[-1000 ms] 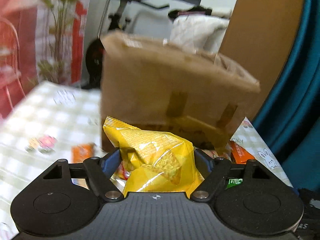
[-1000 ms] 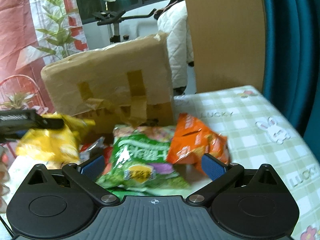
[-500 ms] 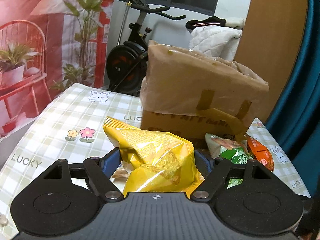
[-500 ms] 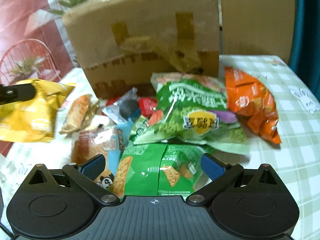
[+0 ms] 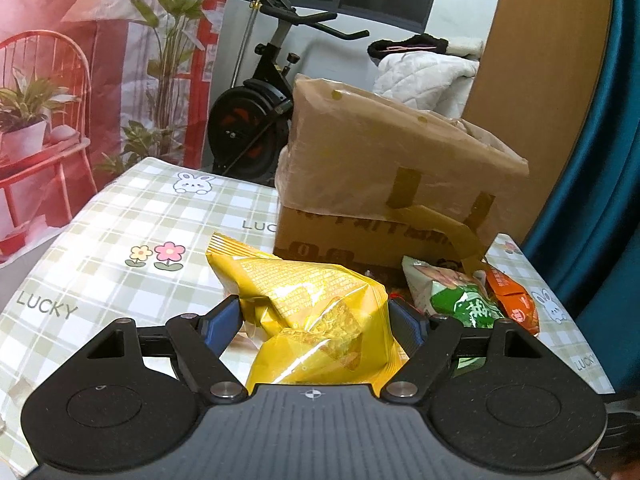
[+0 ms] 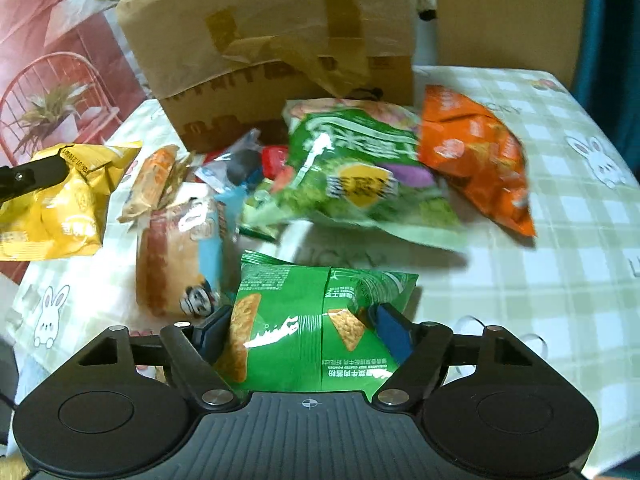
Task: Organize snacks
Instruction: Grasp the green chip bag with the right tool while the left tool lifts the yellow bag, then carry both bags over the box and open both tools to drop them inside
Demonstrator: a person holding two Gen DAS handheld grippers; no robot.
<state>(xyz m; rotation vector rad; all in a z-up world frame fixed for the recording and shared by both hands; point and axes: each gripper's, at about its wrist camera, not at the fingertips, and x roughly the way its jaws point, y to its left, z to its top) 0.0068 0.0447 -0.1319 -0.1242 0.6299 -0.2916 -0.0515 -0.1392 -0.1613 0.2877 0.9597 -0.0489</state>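
Observation:
My left gripper (image 5: 314,312) is shut on a crinkled yellow snack bag (image 5: 304,284) and holds it above the checked tablecloth (image 5: 120,240), left of the snack pile. The same yellow bag (image 6: 60,208) shows at the left edge of the right wrist view. My right gripper (image 6: 304,324) points down at a small green chip bag (image 6: 288,292) lying on the cloth. Its jaws are closing, and both blue pads touch the bag's sides. A taped cardboard box (image 6: 272,40) stands behind the pile.
A large green bag (image 6: 360,172), an orange bag (image 6: 476,156), a wrapped bread pack (image 6: 176,252) and several small packets lie in front of the box. Bare tablecloth (image 6: 520,280) lies to the right. An exercise bike (image 5: 256,112) stands beyond the table's far edge.
My right gripper tipped down over the pile and its jaws narrowed onto the small green chip bag. My left gripper carried the yellow bag leftward, away from the box.

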